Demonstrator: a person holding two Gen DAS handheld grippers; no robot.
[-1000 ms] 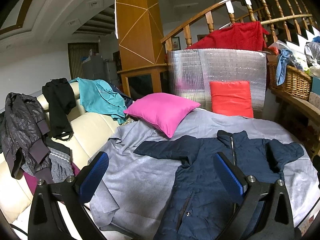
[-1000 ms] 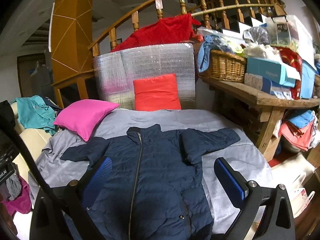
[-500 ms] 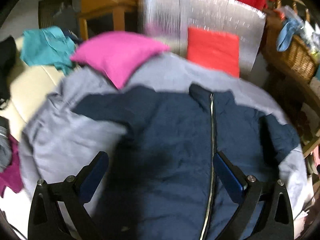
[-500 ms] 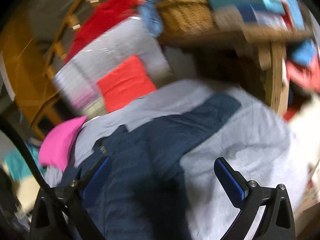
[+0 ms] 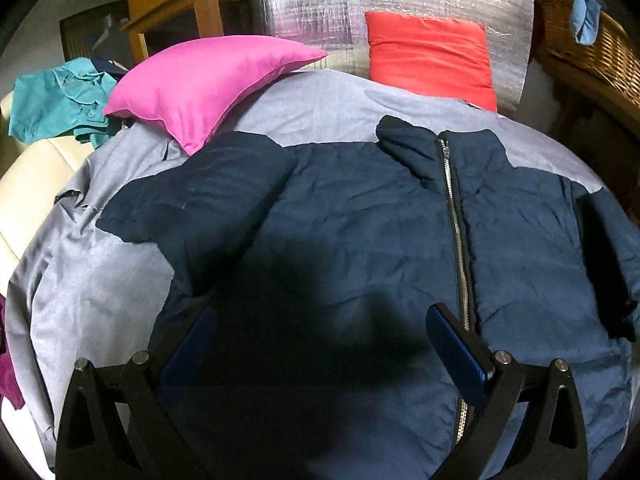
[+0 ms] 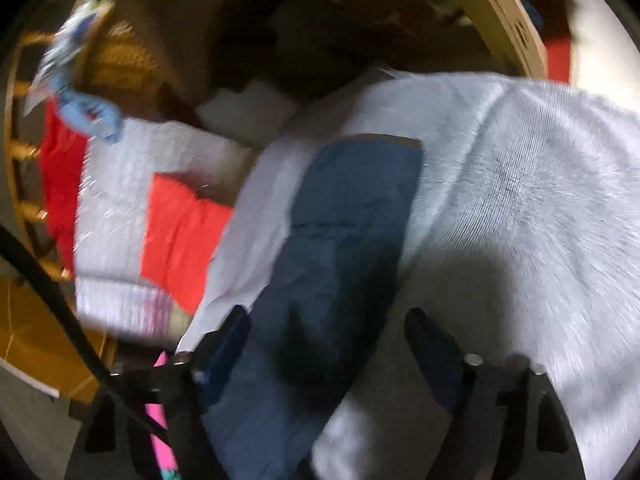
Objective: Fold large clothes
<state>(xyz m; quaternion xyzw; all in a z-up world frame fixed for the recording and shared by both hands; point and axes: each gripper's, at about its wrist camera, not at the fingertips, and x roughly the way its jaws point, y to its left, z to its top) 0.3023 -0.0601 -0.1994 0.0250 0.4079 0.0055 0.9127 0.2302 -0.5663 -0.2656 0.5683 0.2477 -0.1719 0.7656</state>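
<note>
A navy padded jacket (image 5: 360, 240) lies front up on a grey sheet (image 5: 92, 280), zip closed, both sleeves spread out. My left gripper (image 5: 320, 344) is open and empty, low over the jacket's left chest, casting a shadow on it. My right gripper (image 6: 332, 348) is open and empty, tilted, just above the jacket's right sleeve (image 6: 348, 216). The sleeve lies between its fingers; the view is blurred, so contact cannot be judged.
A pink pillow (image 5: 200, 76) and a red cushion (image 5: 428, 56) lie at the sheet's far end before a silver foil panel (image 5: 400, 0). A teal shirt (image 5: 56, 96) lies on the cream sofa at left. A wicker basket (image 5: 588, 40) stands on the shelf at right.
Both grippers have dropped from a high view down close over the jacket. The right one has swung right and tilted over the right sleeve. Both stay open.
</note>
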